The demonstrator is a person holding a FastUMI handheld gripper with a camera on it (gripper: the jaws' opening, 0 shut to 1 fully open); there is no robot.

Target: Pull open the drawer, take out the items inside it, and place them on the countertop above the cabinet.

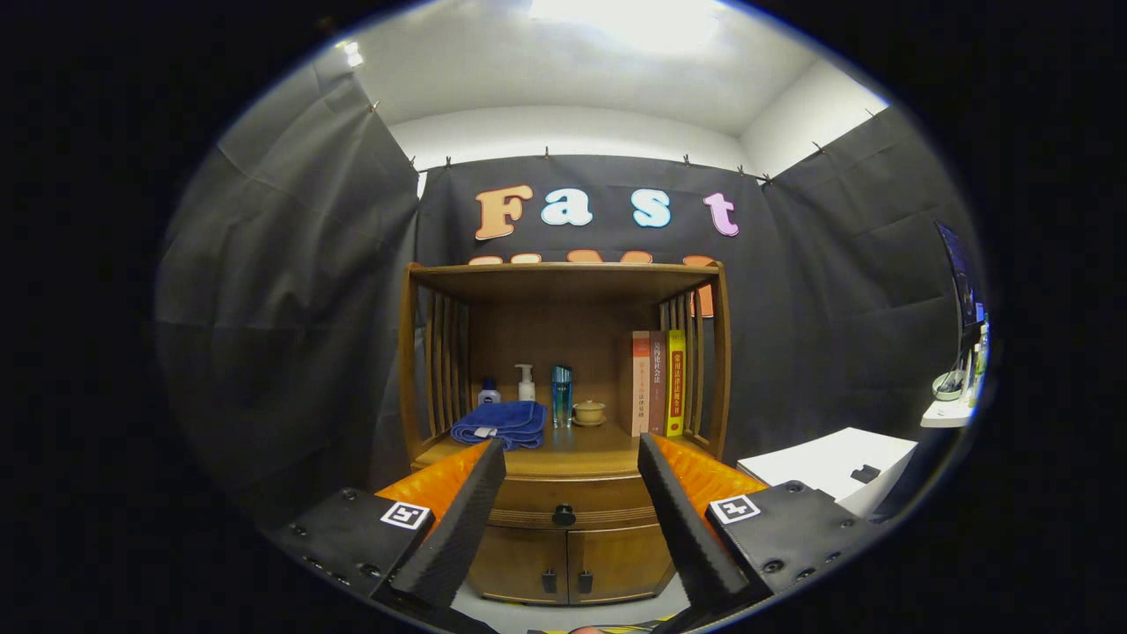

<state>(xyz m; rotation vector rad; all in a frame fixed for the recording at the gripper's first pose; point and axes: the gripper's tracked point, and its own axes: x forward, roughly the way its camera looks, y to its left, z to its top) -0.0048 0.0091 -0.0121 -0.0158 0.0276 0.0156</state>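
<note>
A wooden cabinet (563, 528) stands ahead against the booth wall. Its drawer (599, 502) is closed, with a dark round knob (563, 515) seen between my fingers, some way beyond them. The countertop (581, 445) above the drawer holds a folded blue towel (500, 424), a small dark-capped bottle (489, 392), a white pump bottle (526, 382), a blue bottle (562, 394), a small lidded cup (589, 411) and three upright books (659, 383). My gripper (570, 456) is open, holding nothing, well short of the cabinet.
Two small doors with dark handles (566, 580) sit below the drawer. A slatted wooden hutch (563, 282) roofs the countertop. To the right stands a white box (832, 467), and further right a white shelf (949, 414) with a monitor.
</note>
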